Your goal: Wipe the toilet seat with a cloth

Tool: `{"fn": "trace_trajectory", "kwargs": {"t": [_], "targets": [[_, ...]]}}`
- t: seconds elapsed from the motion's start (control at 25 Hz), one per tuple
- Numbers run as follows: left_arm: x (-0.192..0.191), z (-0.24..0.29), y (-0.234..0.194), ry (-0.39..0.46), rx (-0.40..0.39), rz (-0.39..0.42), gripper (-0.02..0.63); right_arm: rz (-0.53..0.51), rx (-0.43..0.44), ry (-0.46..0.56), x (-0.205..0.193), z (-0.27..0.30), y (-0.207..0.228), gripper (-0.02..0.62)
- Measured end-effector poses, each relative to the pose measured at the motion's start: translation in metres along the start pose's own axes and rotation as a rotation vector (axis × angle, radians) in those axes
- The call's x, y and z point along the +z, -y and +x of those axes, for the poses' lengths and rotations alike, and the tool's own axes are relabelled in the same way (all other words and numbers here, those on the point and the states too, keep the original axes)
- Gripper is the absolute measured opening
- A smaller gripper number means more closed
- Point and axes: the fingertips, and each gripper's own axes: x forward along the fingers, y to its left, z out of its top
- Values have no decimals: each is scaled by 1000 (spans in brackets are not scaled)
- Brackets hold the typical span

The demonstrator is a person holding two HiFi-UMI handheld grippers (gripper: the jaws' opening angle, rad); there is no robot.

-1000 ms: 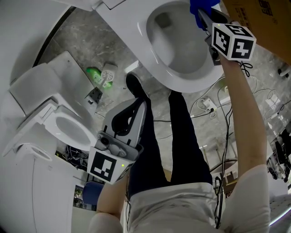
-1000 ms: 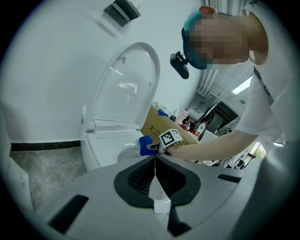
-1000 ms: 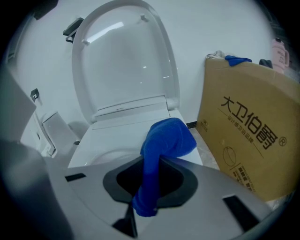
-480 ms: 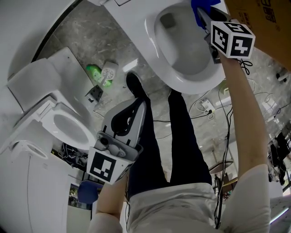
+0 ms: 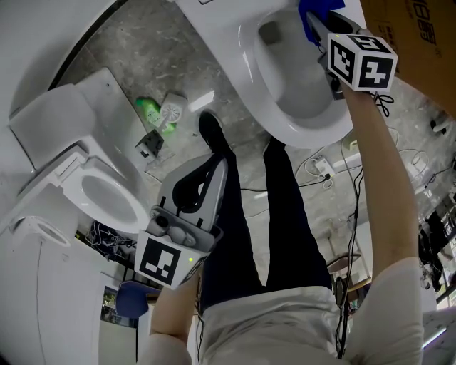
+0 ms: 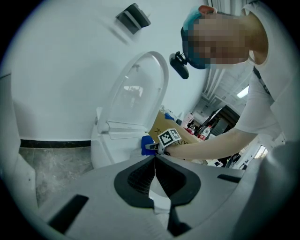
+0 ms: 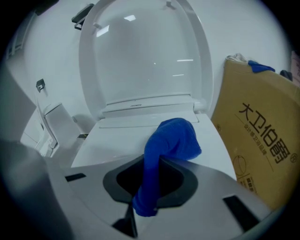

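Observation:
The white toilet seat rings the bowl at the top of the head view, with the lid standing upright behind it. My right gripper is at the seat's rear right part, shut on a blue cloth. In the right gripper view the cloth is bunched between the jaws of my right gripper and rests on the white ledge below the lid hinge. My left gripper hangs low beside the person's legs, shut and empty; its own view shows my left gripper with pads pressed together.
A second toilet stands at the left. A green bottle and small fittings lie on the stone floor between them. A cardboard box stands right of the toilet. Cables trail by the person's dark-trousered legs.
The head view has swung, so the toilet sits a little further right in frame. The right gripper stays at the seat's rear with the cloth. The left gripper has not moved.

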Motion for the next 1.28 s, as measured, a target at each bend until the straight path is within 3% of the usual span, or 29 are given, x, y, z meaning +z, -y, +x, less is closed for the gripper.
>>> {"fn": "trace_trajectory", "kwargs": {"t": [0.6,1.28], "targets": [[1,-11,-9,20,11,-7,9,-73,51,-14,3,9,-40,54],[3,-25,-13,48,22,-12,9,-71,128,-15,0,11,-83,54]]}}
